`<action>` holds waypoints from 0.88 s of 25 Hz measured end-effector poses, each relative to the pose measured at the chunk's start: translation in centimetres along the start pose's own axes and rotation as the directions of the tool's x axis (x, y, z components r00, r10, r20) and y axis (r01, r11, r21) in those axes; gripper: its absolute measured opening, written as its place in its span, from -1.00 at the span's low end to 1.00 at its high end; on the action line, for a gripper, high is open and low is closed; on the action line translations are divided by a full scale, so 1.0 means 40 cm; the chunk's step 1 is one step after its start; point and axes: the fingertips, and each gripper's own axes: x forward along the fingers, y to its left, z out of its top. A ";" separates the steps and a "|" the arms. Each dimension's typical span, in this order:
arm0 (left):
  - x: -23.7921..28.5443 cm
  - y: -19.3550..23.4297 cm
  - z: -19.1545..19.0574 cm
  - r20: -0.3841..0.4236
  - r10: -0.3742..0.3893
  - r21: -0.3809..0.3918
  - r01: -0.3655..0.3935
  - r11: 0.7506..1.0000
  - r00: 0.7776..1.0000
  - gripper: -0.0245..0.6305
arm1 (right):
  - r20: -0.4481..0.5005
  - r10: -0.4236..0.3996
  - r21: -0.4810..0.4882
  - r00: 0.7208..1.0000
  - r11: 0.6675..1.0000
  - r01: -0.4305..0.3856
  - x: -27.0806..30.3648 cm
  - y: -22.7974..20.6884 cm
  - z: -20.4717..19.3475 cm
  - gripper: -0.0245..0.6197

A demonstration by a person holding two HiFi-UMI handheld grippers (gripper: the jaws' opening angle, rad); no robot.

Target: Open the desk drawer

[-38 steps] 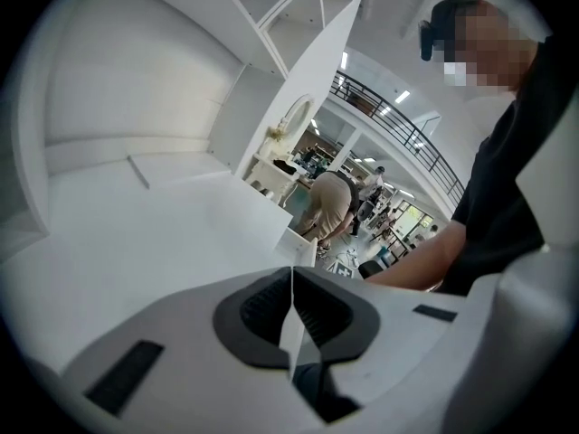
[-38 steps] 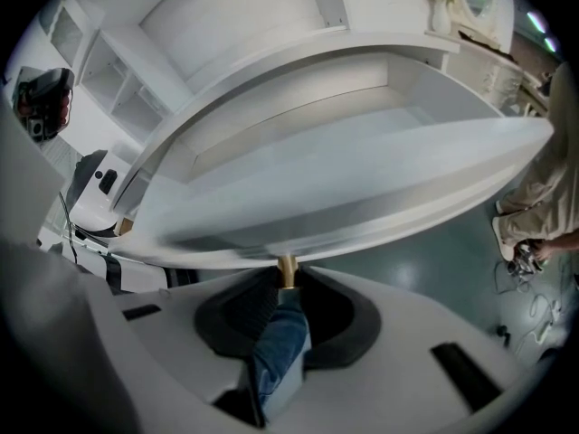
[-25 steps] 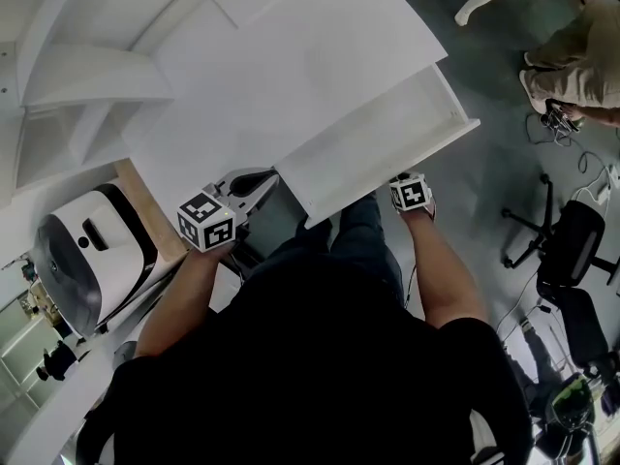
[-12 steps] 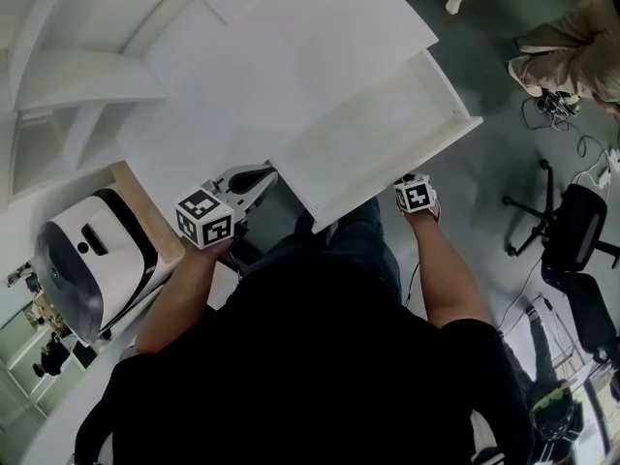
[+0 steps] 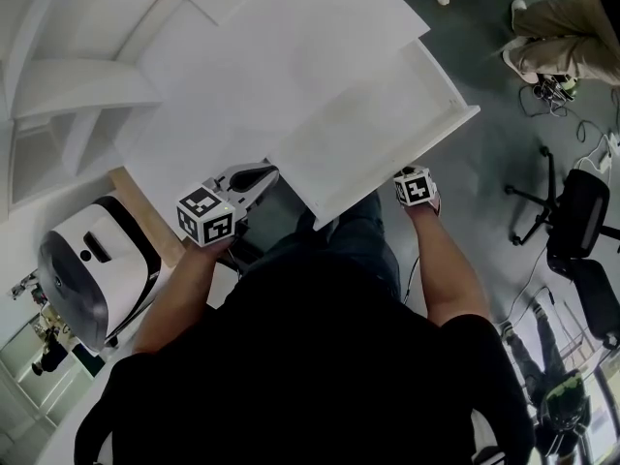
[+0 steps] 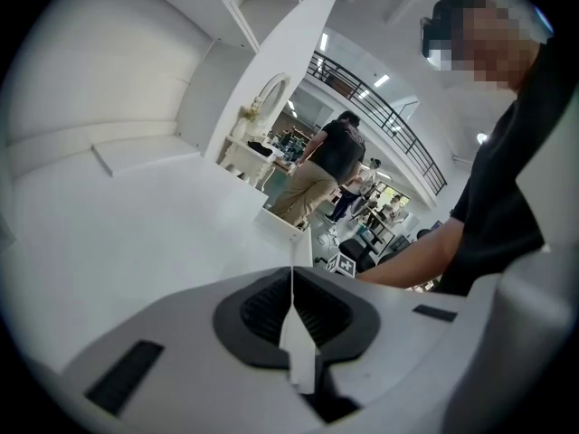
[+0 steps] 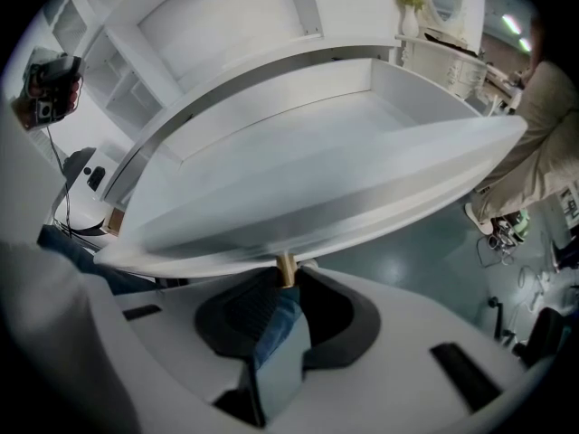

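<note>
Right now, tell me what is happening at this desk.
A person holds a gripper in each hand at a white desk. The right gripper is shut on the small brass knob of the drawer, which stands well open and looks empty. The left gripper is shut on nothing, beside the drawer.

Black shirt (image 5: 320, 356) — short sleeves (image 5: 467, 345), blue jeans (image 5: 363, 235)

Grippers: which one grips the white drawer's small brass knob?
The right gripper; its jaws pinch the small brass knob. The left gripper is shut, holding nothing.
</note>
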 end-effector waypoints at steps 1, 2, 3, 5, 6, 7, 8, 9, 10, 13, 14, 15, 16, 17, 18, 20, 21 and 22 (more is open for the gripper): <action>-0.001 0.001 0.000 -0.001 -0.001 0.000 0.001 1.000 1.000 -0.88 | -0.001 -0.002 0.002 1.000 1.000 0.002 0.000 0.000 0.000 -0.69; -0.002 0.002 -0.001 -0.001 -0.001 0.001 0.001 1.000 1.000 -0.88 | -0.002 -0.004 0.004 1.000 1.000 0.004 0.000 -0.001 0.000 -0.69; -0.003 0.003 -0.002 -0.001 -0.001 0.000 0.001 1.000 1.000 -0.88 | -0.003 -0.006 0.006 1.000 1.000 0.006 -0.001 -0.001 0.000 -0.69; -0.006 0.006 -0.003 0.000 -0.002 0.001 0.002 1.000 1.000 -0.88 | -0.003 -0.011 0.009 1.000 1.000 0.011 -0.002 -0.002 0.001 -0.69; -0.007 0.006 -0.004 0.001 -0.003 0.001 0.003 1.000 1.000 -0.88 | -0.004 -0.013 0.011 1.000 1.000 0.013 -0.002 -0.002 0.001 -0.69; -0.008 0.007 -0.004 0.002 -0.004 0.001 0.004 1.000 1.000 -0.88 | -0.004 -0.015 0.014 1.000 1.000 0.015 -0.002 -0.003 0.001 -0.69; -0.009 0.006 -0.005 0.003 -0.005 0.002 0.005 1.000 1.000 -0.88 | -0.005 -0.017 0.017 1.000 1.000 0.017 -0.002 -0.003 0.001 -0.69; -0.011 0.007 -0.005 0.003 -0.007 0.003 0.007 1.000 1.000 -0.88 | -0.006 -0.020 0.021 1.000 1.000 0.020 -0.002 -0.004 0.001 -0.68; -0.013 0.007 -0.004 0.004 -0.008 0.004 0.008 1.000 1.000 -0.88 | -0.007 -0.022 0.025 1.000 0.999 0.023 -0.001 -0.004 0.001 -0.68; -0.023 0.010 0.000 0.008 -0.010 0.011 0.010 1.000 1.000 -0.88 | -0.012 -0.028 0.036 1.000 0.999 0.029 -0.001 -0.004 0.003 -0.68; -0.026 0.010 0.002 0.010 -0.010 0.015 0.009 1.000 1.000 -0.88 | -0.014 -0.031 0.040 0.999 0.999 0.032 -0.003 -0.005 0.003 -0.68; -0.029 0.010 0.006 0.012 -0.009 0.019 0.009 1.000 1.000 -0.88 | -0.016 -0.034 0.046 0.999 0.998 0.034 -0.006 -0.006 0.002 -0.68; -0.034 0.010 0.009 0.016 -0.009 0.023 0.008 1.000 1.000 -0.88 | -0.017 -0.037 0.055 0.999 0.998 0.038 -0.009 -0.007 0.000 -0.67; -0.038 0.010 0.013 0.020 -0.009 0.027 0.008 1.000 1.000 -0.88 | -0.018 -0.040 0.067 0.999 0.997 0.041 -0.014 -0.008 -0.004 -0.66; -0.043 0.010 0.016 0.024 -0.009 0.030 0.008 1.000 1.000 -0.88 | -0.018 -0.043 0.079 0.999 0.996 0.045 -0.020 -0.010 -0.008 -0.65; -0.052 0.009 0.025 0.032 -0.009 0.037 0.008 0.999 0.999 -0.88 | -0.016 -0.051 0.096 0.999 0.994 0.052 -0.037 -0.010 -0.012 -0.66; -0.056 0.008 0.029 0.036 -0.011 0.042 0.009 0.999 0.999 -0.88 | -0.010 -0.054 0.101 0.998 0.993 0.055 -0.048 -0.009 -0.010 -0.67; -0.061 0.005 0.032 0.040 -0.014 0.047 0.012 0.999 0.999 -0.88 | -0.001 -0.059 0.103 0.998 0.993 0.058 -0.060 -0.007 -0.006 -0.67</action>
